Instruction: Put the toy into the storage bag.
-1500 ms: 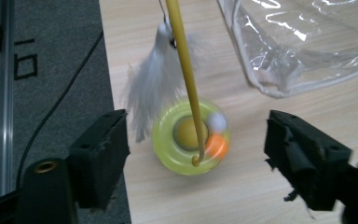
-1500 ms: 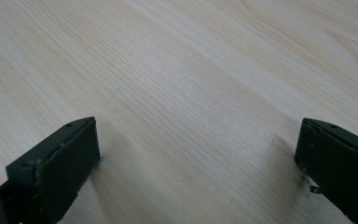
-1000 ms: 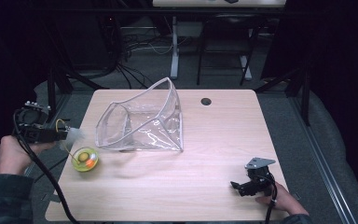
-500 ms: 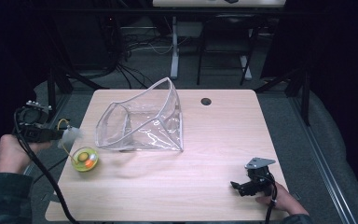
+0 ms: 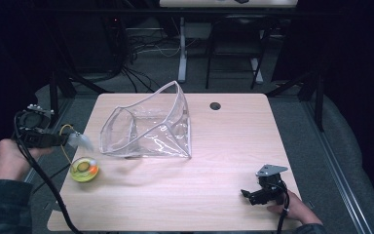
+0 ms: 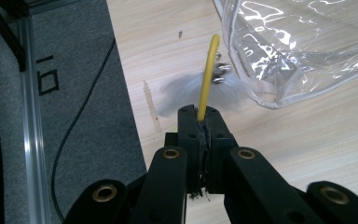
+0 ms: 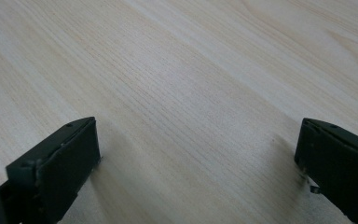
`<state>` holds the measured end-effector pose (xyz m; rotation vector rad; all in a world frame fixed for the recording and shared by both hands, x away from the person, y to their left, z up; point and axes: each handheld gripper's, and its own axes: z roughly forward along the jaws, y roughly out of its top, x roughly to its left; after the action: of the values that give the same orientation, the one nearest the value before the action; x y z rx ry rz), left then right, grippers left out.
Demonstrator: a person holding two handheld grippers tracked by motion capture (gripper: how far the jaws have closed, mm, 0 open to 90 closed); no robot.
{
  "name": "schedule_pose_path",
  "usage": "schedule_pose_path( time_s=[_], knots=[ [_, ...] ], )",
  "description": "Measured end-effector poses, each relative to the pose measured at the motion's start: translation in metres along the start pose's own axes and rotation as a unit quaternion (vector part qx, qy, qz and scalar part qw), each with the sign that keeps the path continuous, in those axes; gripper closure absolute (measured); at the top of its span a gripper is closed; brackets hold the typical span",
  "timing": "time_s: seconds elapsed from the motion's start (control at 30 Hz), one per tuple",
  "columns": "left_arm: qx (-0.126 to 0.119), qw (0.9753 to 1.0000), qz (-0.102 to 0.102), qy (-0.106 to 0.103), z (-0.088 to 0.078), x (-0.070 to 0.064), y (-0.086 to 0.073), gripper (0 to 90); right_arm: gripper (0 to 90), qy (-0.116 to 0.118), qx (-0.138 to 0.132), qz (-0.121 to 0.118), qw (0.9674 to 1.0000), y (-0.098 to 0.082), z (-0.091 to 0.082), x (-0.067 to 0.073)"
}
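Yellow loop in left gripper; grey fluff blurred.

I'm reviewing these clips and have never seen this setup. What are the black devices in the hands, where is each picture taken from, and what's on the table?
A person holds two hand-held clamp tools. The high view looks down on the wooden table. The other two views come from cameras riding on each tool. The left gripper is shut on a yellow loop with something pale and blurred hanging from it. The right gripper rests open near the table's front edge. On the table lie a clear plastic pouch and a small yellow-green round object.
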<state>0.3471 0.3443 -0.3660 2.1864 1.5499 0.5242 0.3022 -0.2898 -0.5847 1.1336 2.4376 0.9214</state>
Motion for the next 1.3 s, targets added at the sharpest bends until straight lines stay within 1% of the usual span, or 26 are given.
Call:
schedule_pose_path(
  time_s=[0.13,0.2,0.53,0.67,0.73,0.97,1.17,1.23,1.3],
  knots=[
    [0.005,1.0000,0.005,0.004,-0.002,0.000,0.001,88.4,0.0,0.000,0.000,0.000,1.0000,0.000,0.000,0.000],
    [0.004,1.0000,0.007,0.005,-0.003,0.000,0.002,88.4,0.0,0.000,0.000,0.000,1.0000,0.000,0.000,0.000],
    [0.006,0.9998,0.017,0.001,-0.010,-0.001,0.009,88.4,0.0,-0.001,0.002,-0.001,1.0000,0.000,0.000,0.000],
    [0.007,0.9998,0.021,0.002,-0.012,-0.001,0.012,88.4,0.0,-0.001,0.002,-0.002,1.0000,0.000,0.000,0.000],
    [0.011,0.9996,0.026,0.004,-0.013,-0.002,0.014,88.4,0.0,0.000,0.000,0.000,1.0000,0.000,0.000,0.000],
    [0.013,0.9995,0.026,0.008,-0.017,0.001,0.017,88.4,0.0,0.000,-0.002,0.000,1.0000,0.000,0.000,0.000],
    [0.010,0.9996,0.025,0.008,-0.021,0.003,0.019,88.4,0.0,0.000,-0.003,-0.001,1.0000,0.000,0.000,0.000],
    [0.011,0.9995,0.029,0.009,-0.023,0.004,0.020,88.3,0.0,0.000,-0.003,-0.001,1.0000,0.000,0.001,0.000],
    [0.011,0.9995,0.028,0.009,-0.024,0.004,0.022,88.3,0.0,0.001,-0.001,0.001,1.0000,0.000,0.000,0.000]
  ],
)
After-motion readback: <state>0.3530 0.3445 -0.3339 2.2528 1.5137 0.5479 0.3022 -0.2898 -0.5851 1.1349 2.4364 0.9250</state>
